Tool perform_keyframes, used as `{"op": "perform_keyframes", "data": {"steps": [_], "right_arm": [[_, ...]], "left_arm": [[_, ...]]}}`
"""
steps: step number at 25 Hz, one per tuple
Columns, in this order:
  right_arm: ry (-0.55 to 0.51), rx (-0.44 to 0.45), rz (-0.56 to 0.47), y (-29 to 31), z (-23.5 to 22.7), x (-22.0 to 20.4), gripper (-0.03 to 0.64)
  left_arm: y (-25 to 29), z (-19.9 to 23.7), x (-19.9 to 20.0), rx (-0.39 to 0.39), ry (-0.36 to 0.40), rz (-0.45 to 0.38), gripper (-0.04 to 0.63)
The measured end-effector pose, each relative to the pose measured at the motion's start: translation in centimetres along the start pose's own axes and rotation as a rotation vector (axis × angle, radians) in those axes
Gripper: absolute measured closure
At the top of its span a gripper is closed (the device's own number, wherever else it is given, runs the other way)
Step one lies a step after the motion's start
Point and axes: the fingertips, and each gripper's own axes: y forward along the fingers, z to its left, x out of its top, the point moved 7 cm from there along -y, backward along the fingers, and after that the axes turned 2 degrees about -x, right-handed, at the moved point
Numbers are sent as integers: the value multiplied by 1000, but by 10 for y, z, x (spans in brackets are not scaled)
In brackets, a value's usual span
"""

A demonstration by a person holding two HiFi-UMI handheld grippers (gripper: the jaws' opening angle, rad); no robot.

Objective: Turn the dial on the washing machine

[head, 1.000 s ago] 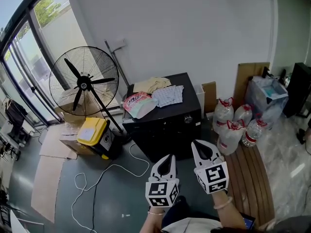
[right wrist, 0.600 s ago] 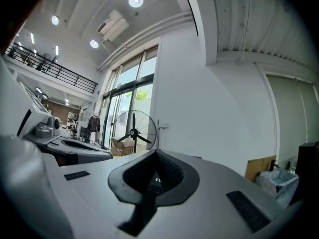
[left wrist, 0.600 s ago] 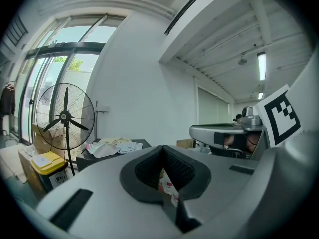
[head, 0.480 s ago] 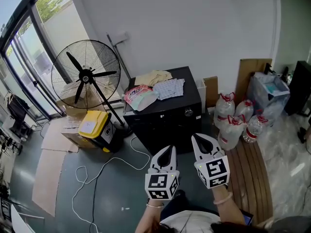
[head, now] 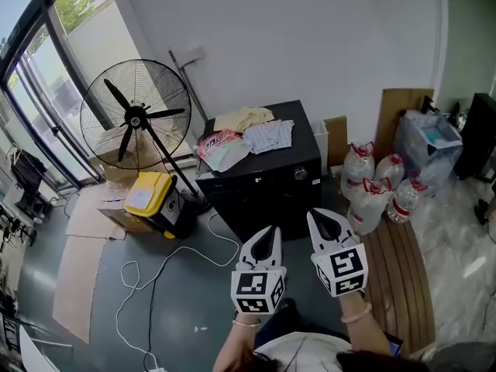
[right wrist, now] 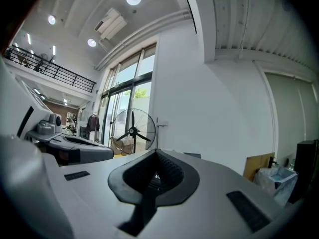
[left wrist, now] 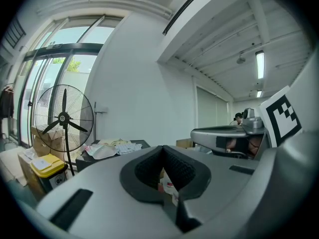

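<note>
The washing machine (head: 263, 196) is a low black box by the white wall, with a small silver dial (head: 300, 174) on its front at the upper right. Folded clothes (head: 248, 134) lie on its top. My left gripper (head: 270, 233) and right gripper (head: 319, 217) hover side by side in front of the machine, short of it and touching nothing. Both point level toward it. In the left gripper view the left gripper (left wrist: 163, 156) has its jaws closed together with nothing held. In the right gripper view the right gripper (right wrist: 157, 156) is likewise shut and empty.
A large standing fan (head: 136, 115) and a yellow-lidded box (head: 147, 196) stand left of the machine, with a white cable (head: 170, 270) looping over the floor. Several water bottles (head: 372, 196) and a slatted wooden bench (head: 399, 277) are on the right. Flattened cardboard (head: 74, 270) lies far left.
The head view has shifted slightly, so the machine sits a little higher in the picture. Both grippers keep about the same places and stay shut.
</note>
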Motion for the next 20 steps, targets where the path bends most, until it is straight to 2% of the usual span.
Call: {"op": "perform_keyframes", "data": {"steps": [20], "right_arm": [[42, -25, 31, 21, -10, -19, 591]], "left_arm": [[17, 16, -13, -19, 3, 47, 578]]}}
